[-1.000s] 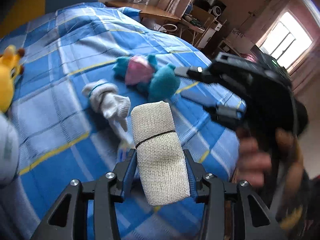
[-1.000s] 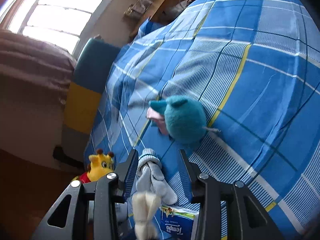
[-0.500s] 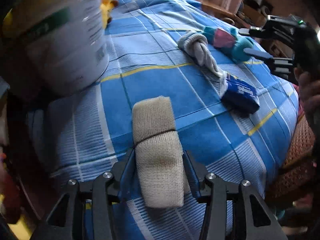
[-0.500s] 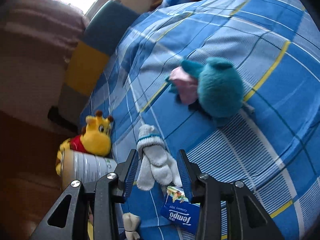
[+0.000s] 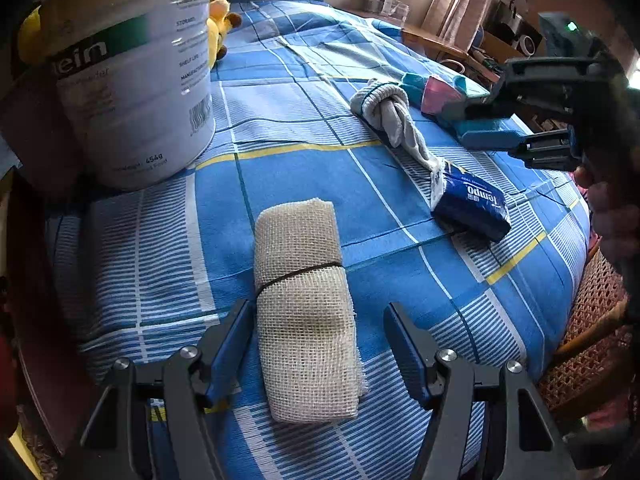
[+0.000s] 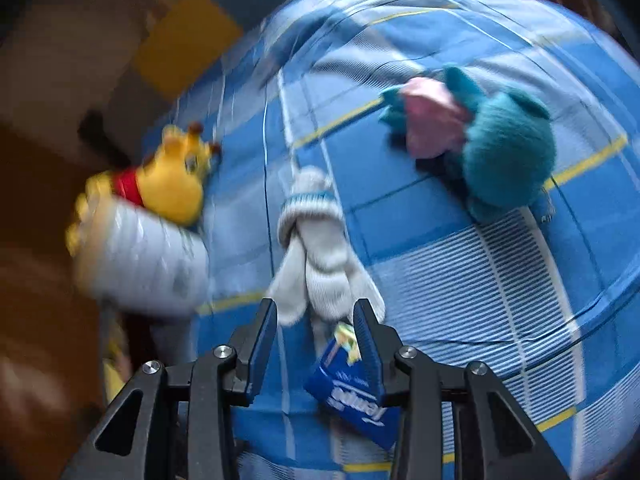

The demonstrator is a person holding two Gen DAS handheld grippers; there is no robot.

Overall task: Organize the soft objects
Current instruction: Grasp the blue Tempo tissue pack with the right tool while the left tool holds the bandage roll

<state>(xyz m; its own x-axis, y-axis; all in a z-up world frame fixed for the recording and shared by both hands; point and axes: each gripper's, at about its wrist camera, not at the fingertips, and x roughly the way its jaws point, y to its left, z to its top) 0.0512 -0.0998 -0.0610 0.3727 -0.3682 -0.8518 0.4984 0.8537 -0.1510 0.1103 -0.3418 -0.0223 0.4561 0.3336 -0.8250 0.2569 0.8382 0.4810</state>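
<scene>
Left gripper: the left gripper (image 5: 318, 328) points down at the bed (image 5: 280, 120), its jaws spread and just been opening; the gauze roll (image 5: 306, 312) lies between them on the bedspread, its left side just beside or touching the left finger, a clear gap to the right finger.
Gauze roll: beige woven cloth, rolled, bound round the middle by a thin dark band; it lies lengthwise along the line of the fingers, near the bed's near edge.
Right gripper: the right gripper (image 6: 316, 332) hangs over the bed with its jaws part-way apart and pinching nothing; in its own blurred view the toes of the knotted socks (image 6: 316, 248) show just past the fingertips and the tissue pack (image 6: 352, 384) shows between and under the right finger. From the left wrist view the right gripper (image 5: 516, 128) is above the bed, apart from both.
Writing: the tissue pack (image 5: 472, 204) is dark blue with "tempo" in white. The white canister (image 5: 132, 80) shows "...ein" on a green band, "454g", a barcode and small print too fine to read.
Other soft things: knotted socks (image 5: 390, 116), grey-white with a teal stripe, touching the tissue pack's end; a teal and pink plush (image 6: 480, 148) beyond them; a yellow plush (image 6: 172, 176) with a red collar behind the canister (image 6: 140, 256).
Edges and room: the canister stands at the bed's left corner, well apart from the gauze roll; open bedspread lies between roll, canister and tissue pack. A woven cane chair (image 5: 588, 320) sits beside the bed's right edge.
</scene>
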